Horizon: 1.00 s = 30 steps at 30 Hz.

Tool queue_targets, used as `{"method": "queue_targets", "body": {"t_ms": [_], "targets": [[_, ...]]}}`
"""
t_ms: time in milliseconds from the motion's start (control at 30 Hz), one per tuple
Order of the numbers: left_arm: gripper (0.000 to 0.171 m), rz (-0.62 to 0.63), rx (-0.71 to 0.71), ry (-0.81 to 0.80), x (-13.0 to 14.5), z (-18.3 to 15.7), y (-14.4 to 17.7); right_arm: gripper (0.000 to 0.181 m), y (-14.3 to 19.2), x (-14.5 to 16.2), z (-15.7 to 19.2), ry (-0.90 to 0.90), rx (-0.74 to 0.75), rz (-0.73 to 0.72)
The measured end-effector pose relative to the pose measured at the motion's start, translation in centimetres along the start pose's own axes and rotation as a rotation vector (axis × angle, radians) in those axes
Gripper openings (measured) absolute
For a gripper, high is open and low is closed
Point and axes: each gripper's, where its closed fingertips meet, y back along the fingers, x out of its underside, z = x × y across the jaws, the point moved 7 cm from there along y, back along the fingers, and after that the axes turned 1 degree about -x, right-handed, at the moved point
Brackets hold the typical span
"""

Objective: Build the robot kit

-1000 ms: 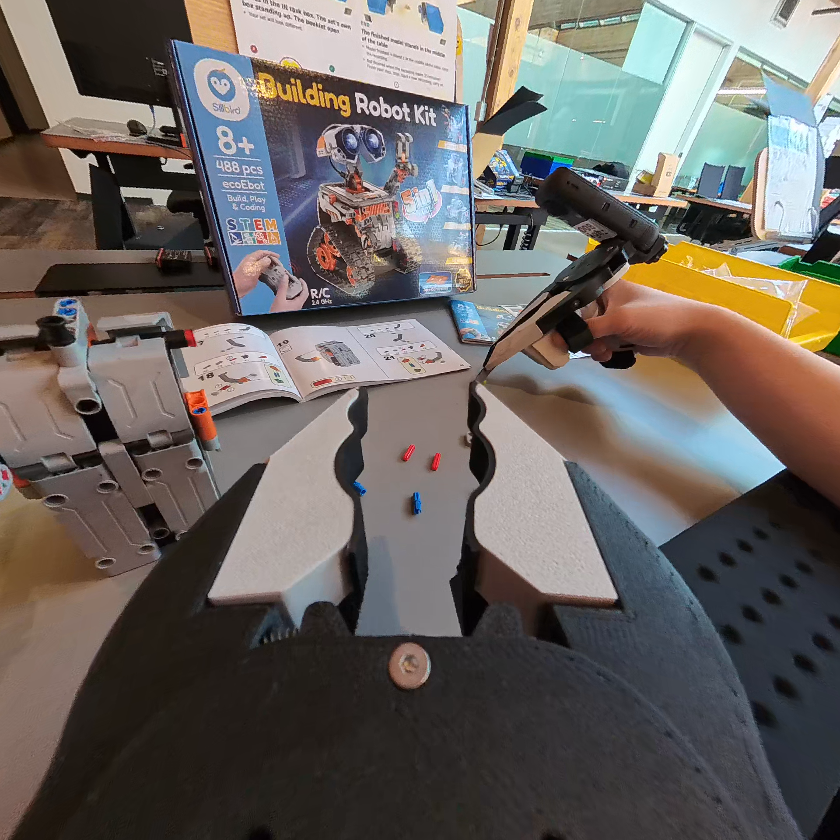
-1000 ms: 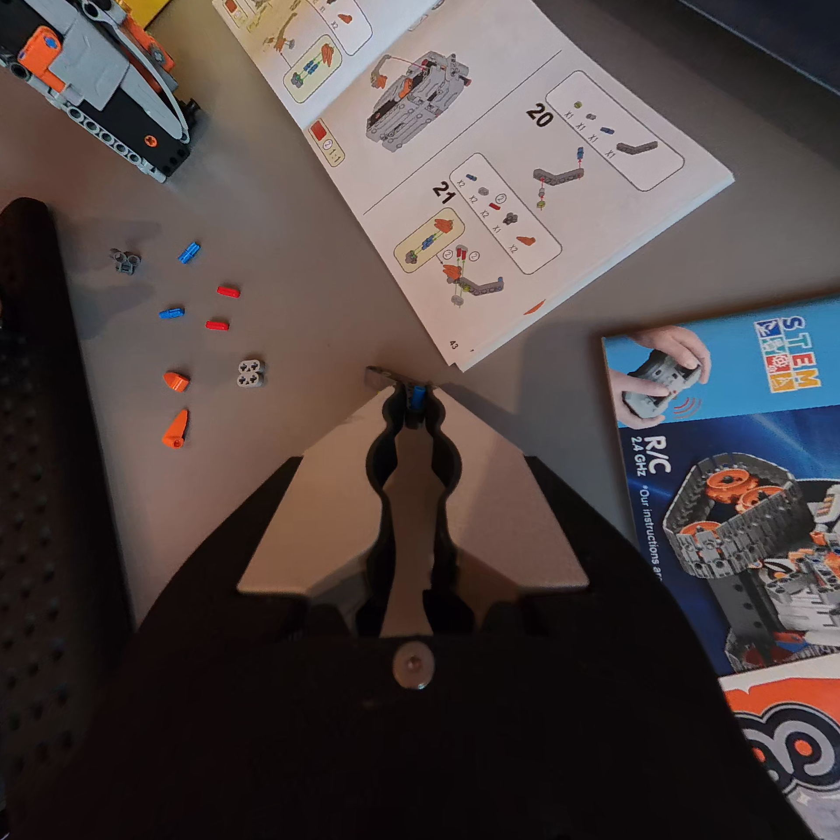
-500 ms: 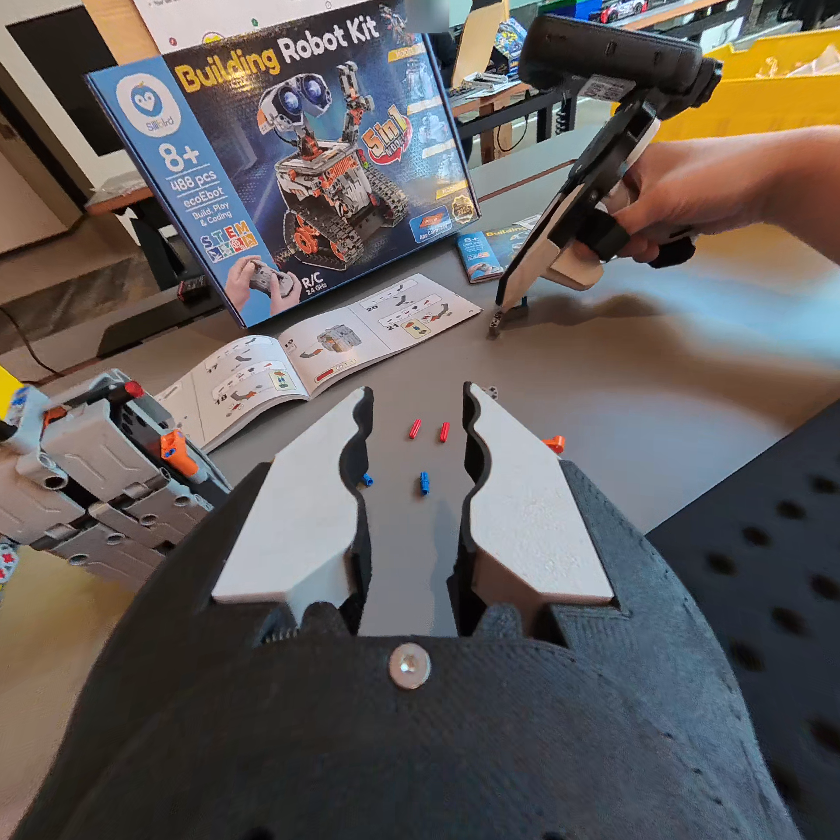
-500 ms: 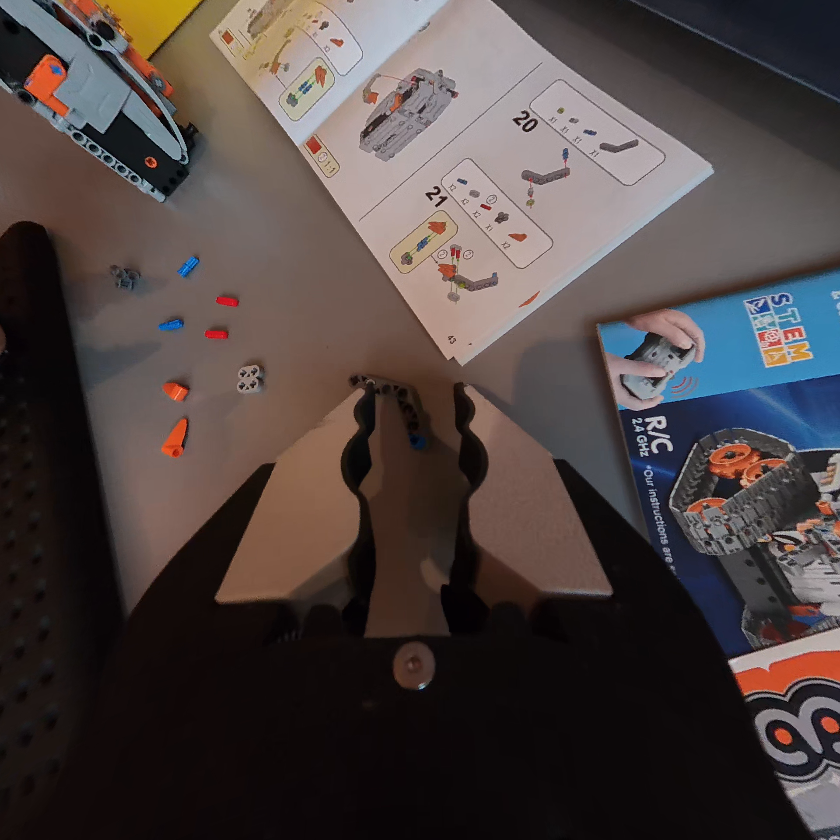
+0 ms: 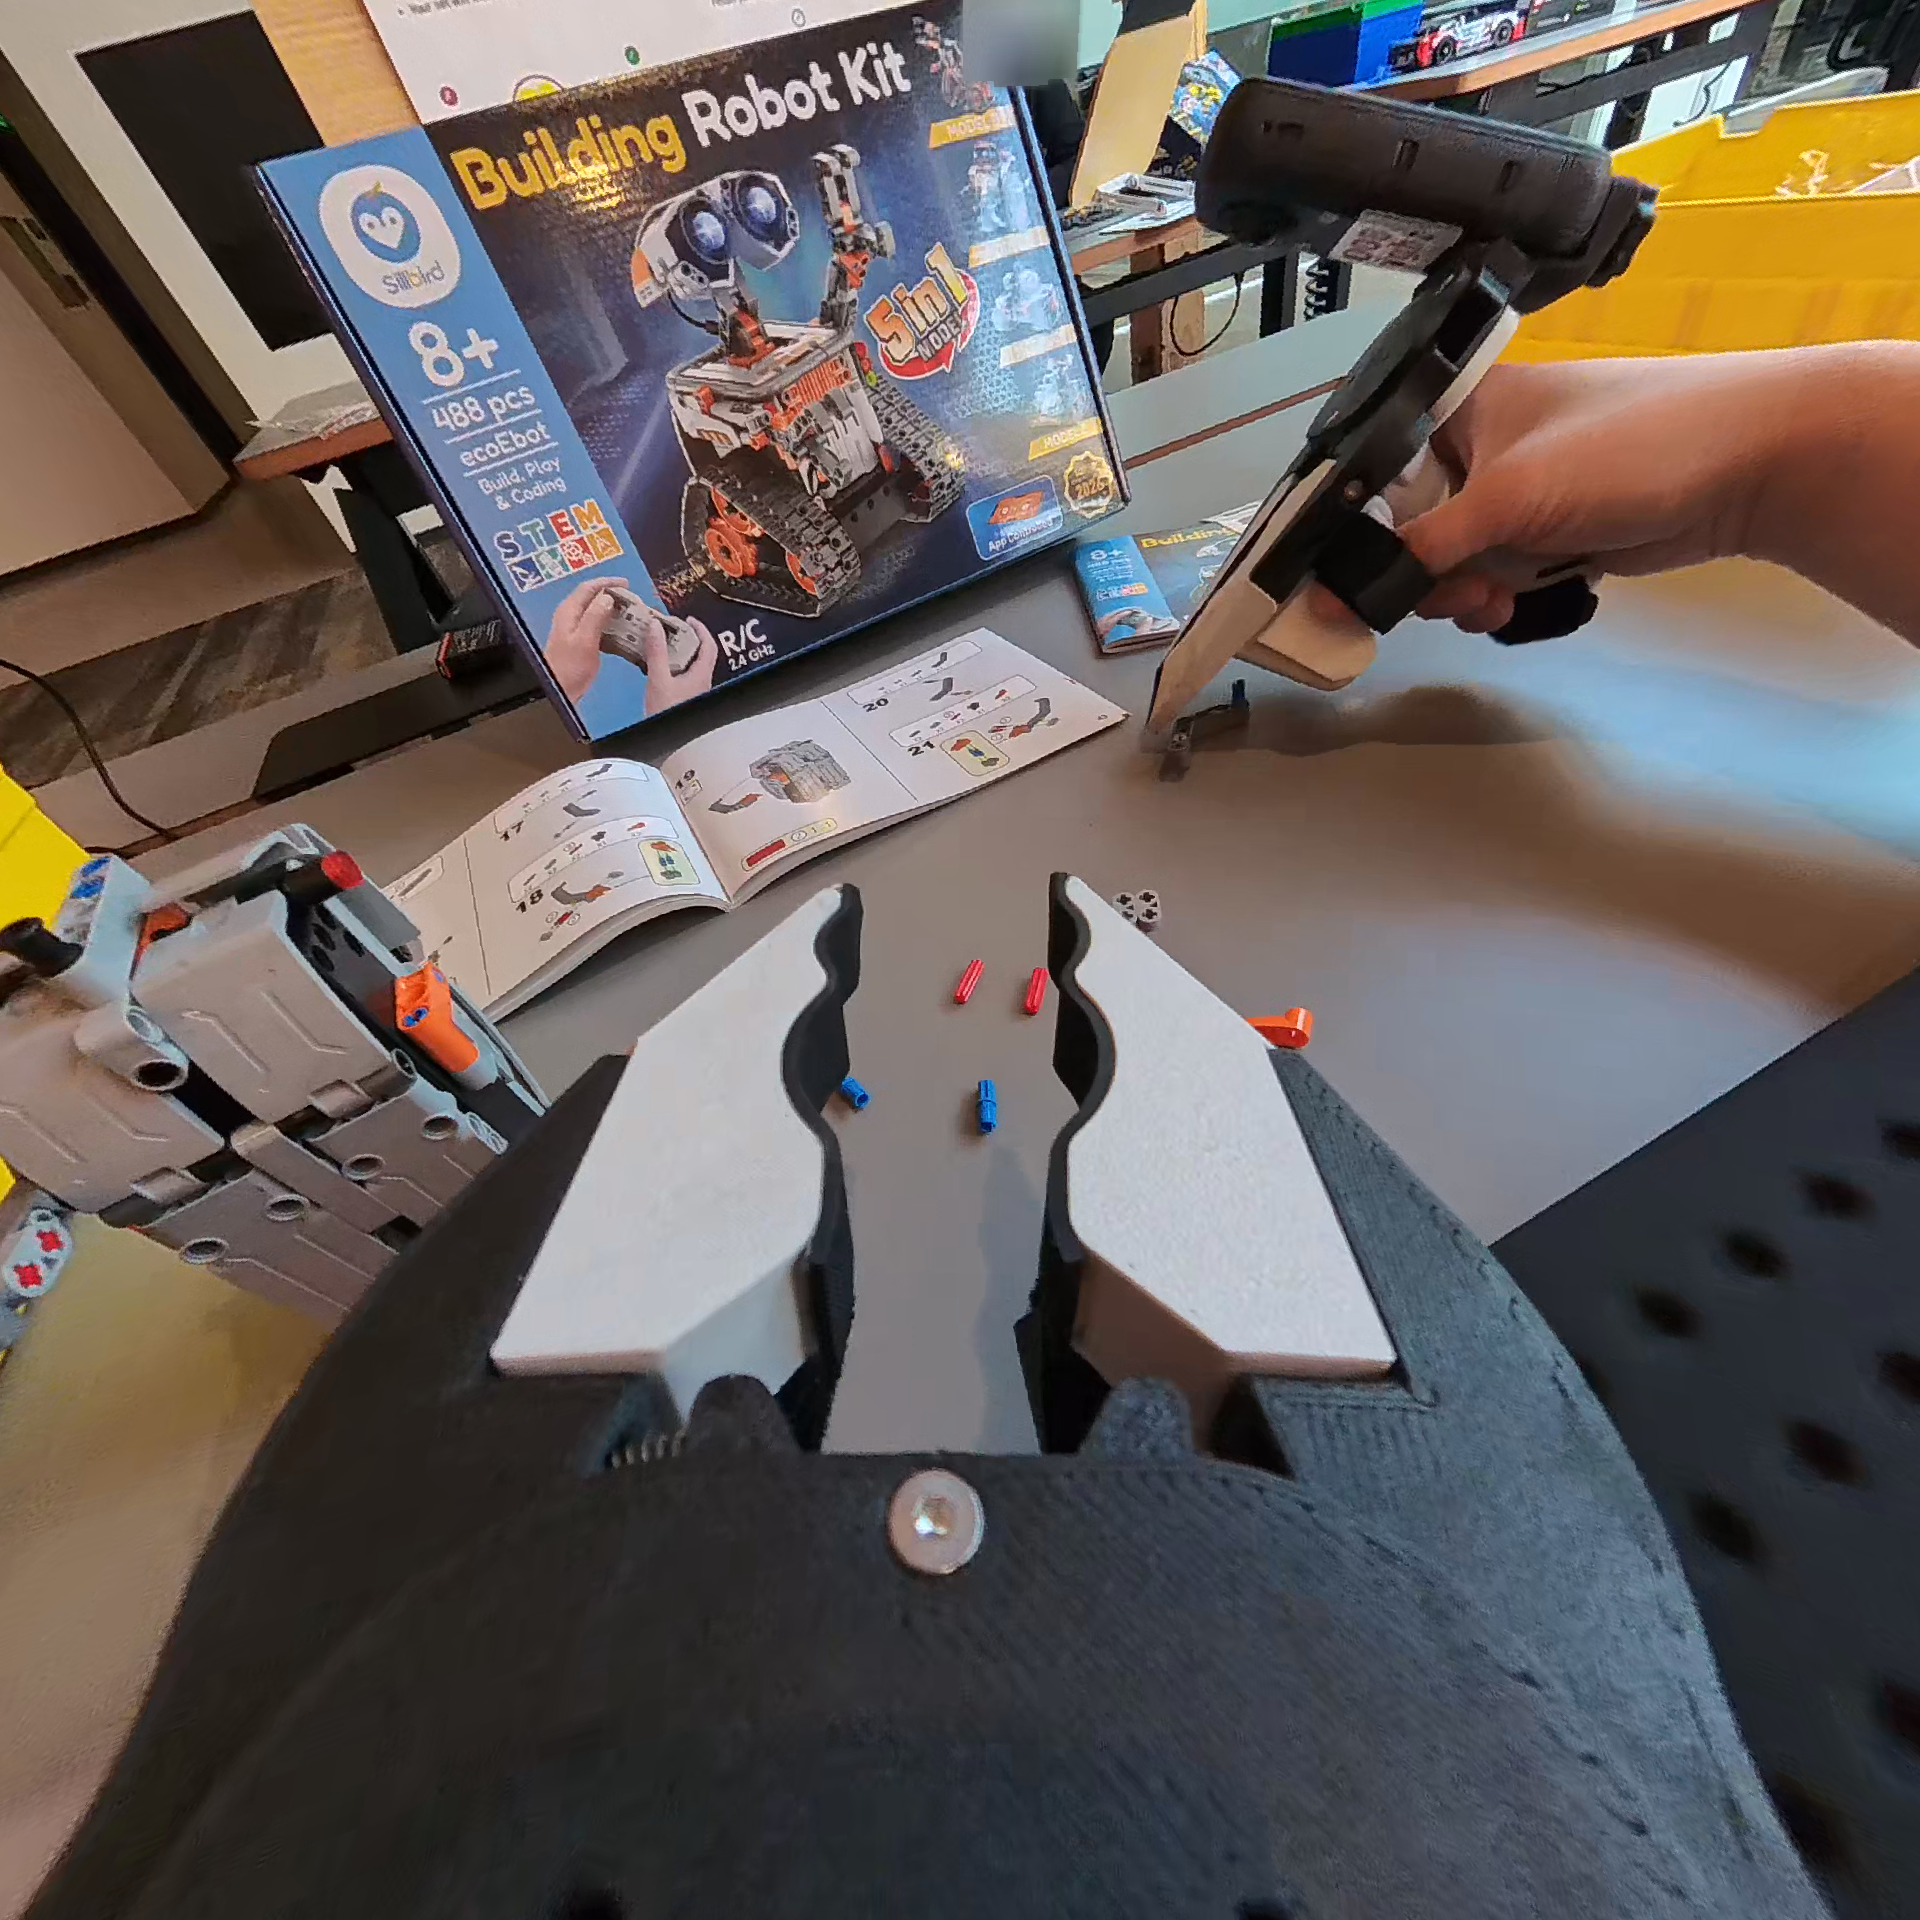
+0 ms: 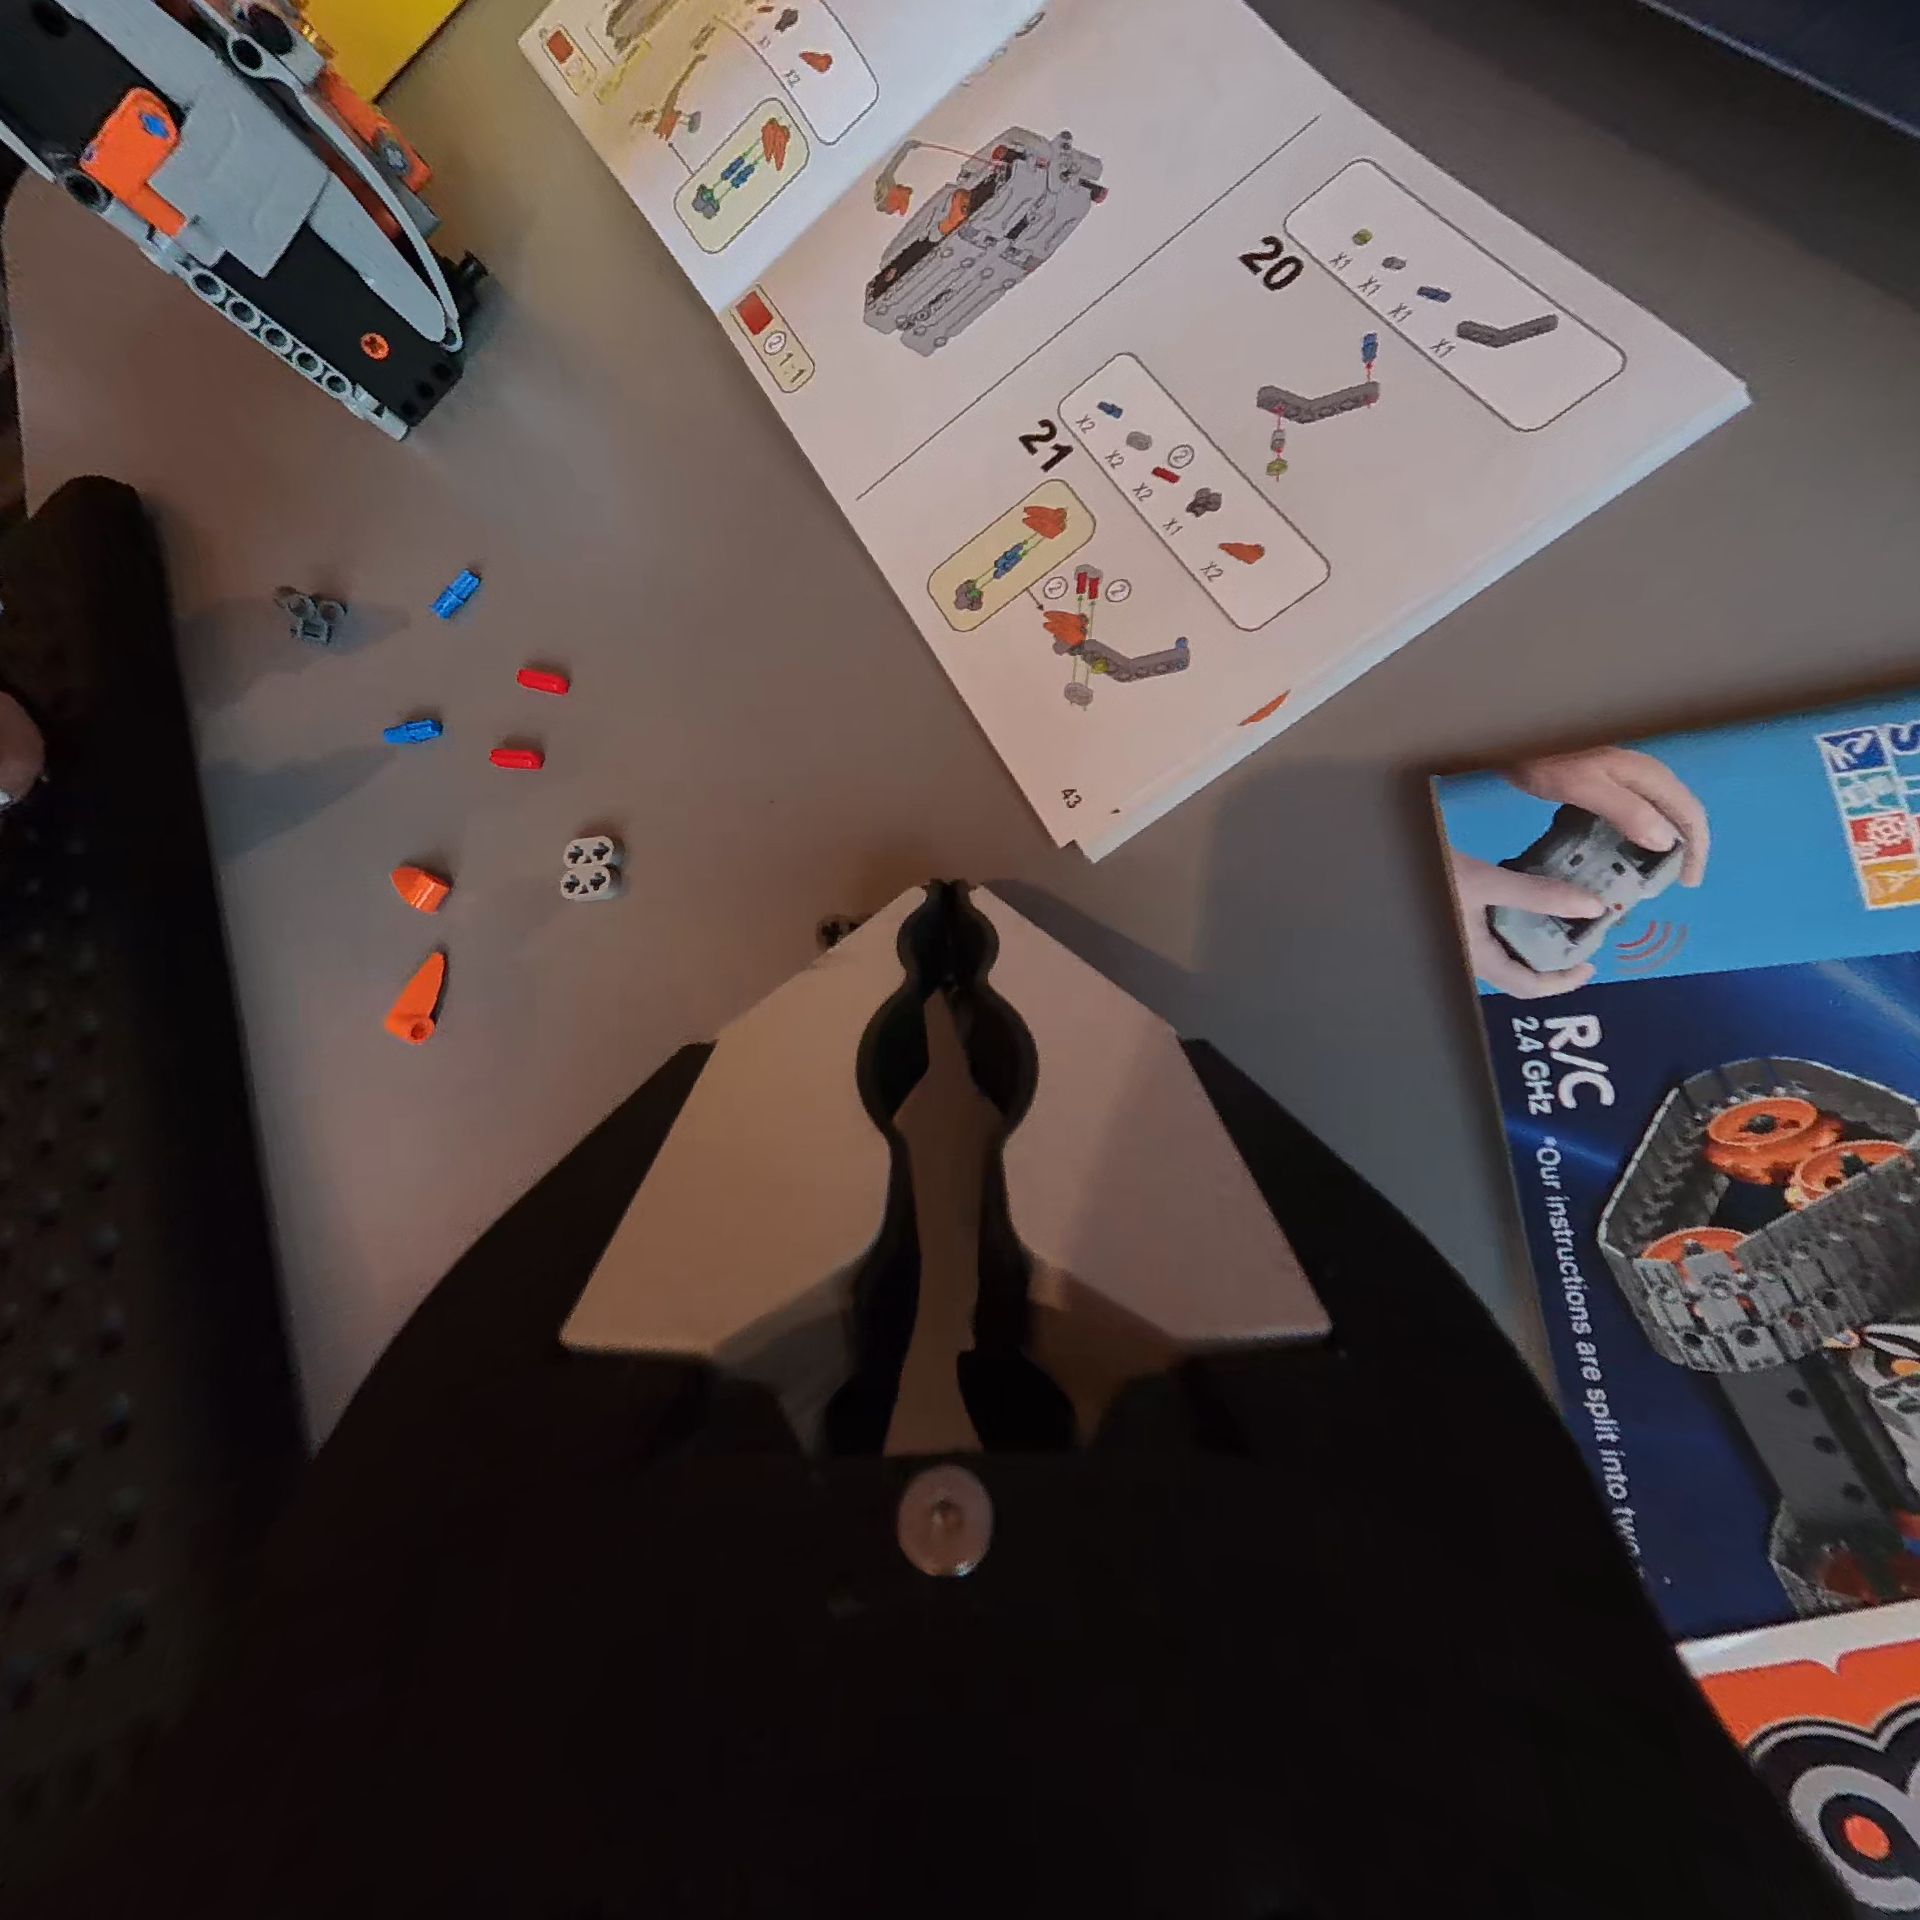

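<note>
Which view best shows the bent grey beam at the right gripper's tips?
The left wrist view: the bent grey beam shows side-on at the right gripper, one end on the table. In the right wrist view, only a sliver peeks out beside the closed fingers.

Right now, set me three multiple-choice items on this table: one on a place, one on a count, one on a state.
1. Where does the open booklet lie?
A. Flat in front of the upright box
B. Inside a yellow bin
C. On top of the grey model

2. How many red pegs lie on the table?
A. One
B. Two
C. Four

3. How does the right gripper stand?
A. Wide open above the pegs
B. Shut on a dark bent piece
C. Lying flat on the booklet

Answers:
1 A, its pages spread on the table just below the box's lower edge.
2 B, two short red pegs sit side by side near two blue ones.
3 B, its tips meet, and the left wrist view shows the piece pinched at them.
</note>
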Motion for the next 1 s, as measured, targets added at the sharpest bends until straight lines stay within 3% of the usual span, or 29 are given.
{"method": "queue_targets", "body": {"t_ms": [100, 200, 333, 500, 600, 800, 900, 1000], "targets": [[0.034, -0.006, 0.003, 0.006, -0.1, 0.0, 0.0, 0.000, 0.3, -0.2, 0.0, 0.001, 0.006, -0.012], [0.034, -0.035, 0.008, 0.026, -0.2, 0.2, 0.3, 0.020, 0.2, -0.4, -0.1, -0.018, 0.014, -0.031], [0.032, -0.060, 0.024, 0.064, -0.4, 0.5, 0.4, 0.032, -0.2, -0.5, 0.1, -0.027, -0.004, -0.045], [0.031, -0.062, 0.048, 0.082, -0.5, 0.6, 0.0, 0.025, -1.3, -0.5, 0.6, -0.039, -0.059, -0.038], [0.031, -0.089, 0.058, 0.052, -0.7, 0.3, 0.3, 0.000, -1.7, -0.3, 0.8, 0.025, -0.048, 0.004], [0.023, -0.175, 0.036, -0.010, -1.1, -0.3, 1.3, 0.001, -0.5, -0.4, 0.5, 0.031, -0.023, -0.043], [0.023, -0.229, 0.024, 0.009, -1.3, 0.0, 1.9, 0.017, 0.6, -1.0, 0.2, 0.013, -0.017, -0.091], [0.022, -0.229, 0.023, 0.047, -1.3, 0.4, 1.8, 0.022, 1.1, -1.4, 0.3, 0.021, -0.050, -0.127]]}}
